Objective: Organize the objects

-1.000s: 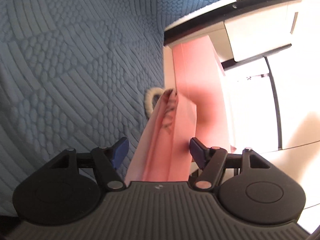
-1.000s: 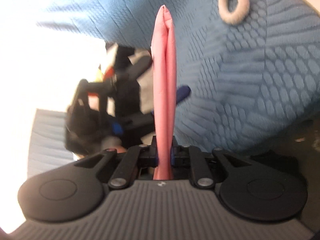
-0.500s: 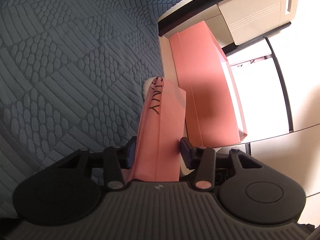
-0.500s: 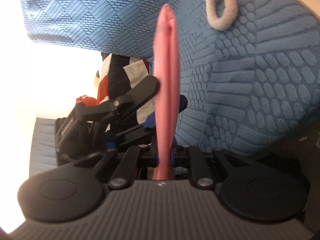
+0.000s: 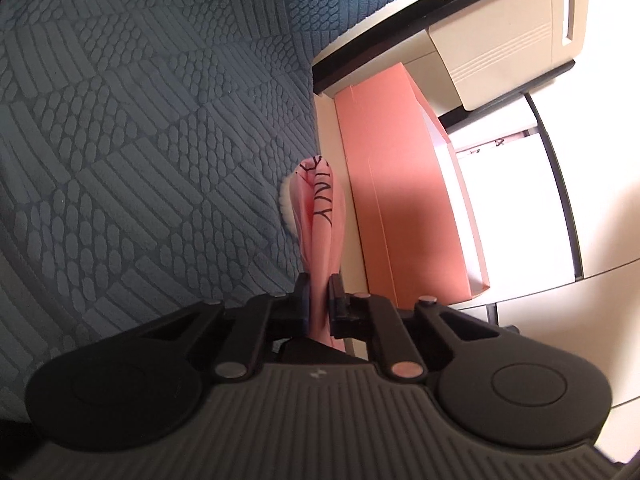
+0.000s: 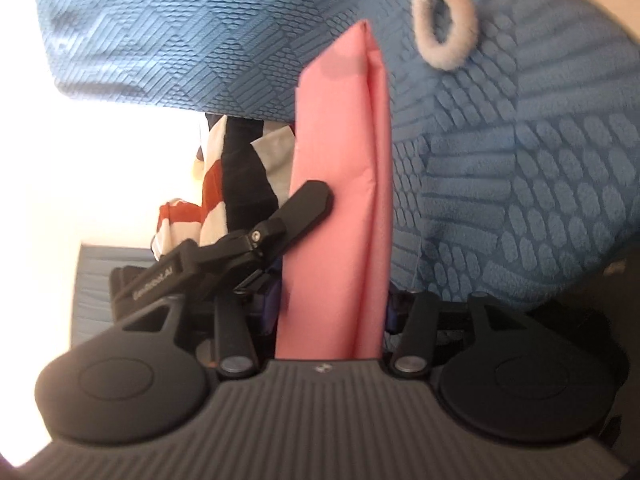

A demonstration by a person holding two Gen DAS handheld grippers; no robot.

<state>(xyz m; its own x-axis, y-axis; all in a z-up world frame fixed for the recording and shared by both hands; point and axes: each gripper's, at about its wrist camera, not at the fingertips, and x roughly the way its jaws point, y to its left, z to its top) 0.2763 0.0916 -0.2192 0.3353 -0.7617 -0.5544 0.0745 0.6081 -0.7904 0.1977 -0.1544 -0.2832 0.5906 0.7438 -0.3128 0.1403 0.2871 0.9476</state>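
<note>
The folded pink paper bag (image 5: 320, 240) was held up between the two claws, above a blue quilted bedspread (image 5: 140, 140). In the left wrist view it was squeezed into a narrow strip with black lettering on its far end, and the left claw (image 5: 319, 304) was clenched on it, both pads pressed flat against the paper. In the right wrist view the same bag (image 6: 340, 200) stood on edge as a tall pink slab with a crease down its length, rising between the fingers of the right claw (image 6: 334, 308). That claw's jaws were opening; the bag was between them, filling most of the gap, and whether the pads touched it could not be told. The left claw (image 6: 296, 216) appeared in this view too, reaching in from the left, one black finger lying against the bag's side.

Just behind the bag's far end, a fluffy white hair tie (image 6: 444, 28) lay on the bedspread (image 6: 520, 160); the left wrist view showed only a sliver of it (image 5: 286, 204) beside the bag. Past the edge of the bed stood a larger pink bag (image 5: 400, 180), upright on a pale floor (image 5: 560, 320), beside a beige cabinet (image 5: 500, 40). Behind the left claw, a red, white and black striped garment (image 6: 232, 184) was visible.
</note>
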